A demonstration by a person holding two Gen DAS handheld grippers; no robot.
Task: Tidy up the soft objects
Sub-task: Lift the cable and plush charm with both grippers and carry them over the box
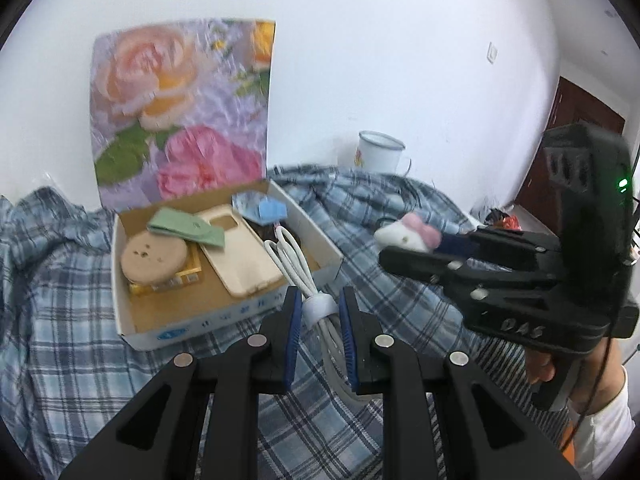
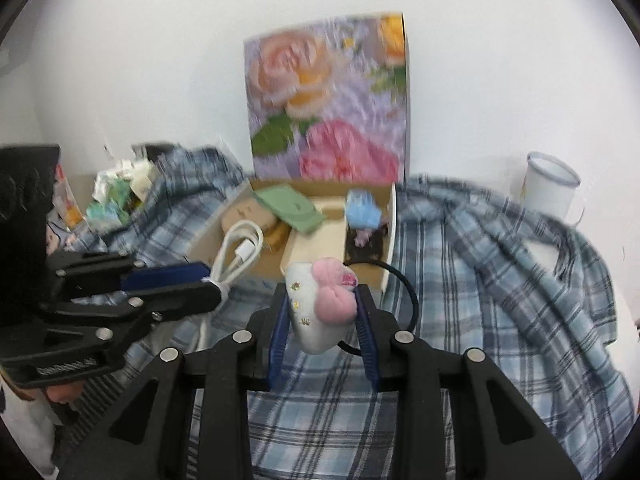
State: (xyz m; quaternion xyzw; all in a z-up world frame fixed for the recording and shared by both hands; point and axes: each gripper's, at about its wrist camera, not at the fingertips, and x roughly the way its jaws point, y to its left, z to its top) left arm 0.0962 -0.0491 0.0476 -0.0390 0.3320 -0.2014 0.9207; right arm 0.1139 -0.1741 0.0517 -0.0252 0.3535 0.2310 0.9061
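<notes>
My left gripper [image 1: 320, 300] is shut on a white coiled charging cable [image 1: 290, 258], pinched at its white strap, with the loops reaching over the front wall of the cardboard box [image 1: 224, 320]. My right gripper [image 2: 322, 296] is shut on a white plush hair tie [image 2: 320, 332] with a pink bow; its black elastic loop [image 2: 406, 300] hangs to the right. Both are held above the plaid cloth [image 1: 60, 320]. In the right wrist view the left gripper [image 2: 212, 281] carries the cable [image 2: 240, 248] at the left. In the left wrist view the right gripper [image 1: 400, 249] carries the plush hair tie [image 1: 404, 234] at the right.
The open box [image 2: 240, 200] holds a round tan pad [image 1: 154, 256], a green cloth [image 1: 188, 230], a beige phone case [image 1: 240, 256] and a blue item [image 1: 266, 210]. Its floral lid [image 1: 180, 108] stands against the wall. A white enamel mug [image 2: 548, 188] sits at the back right, loose clutter [image 2: 116, 192] at the back left.
</notes>
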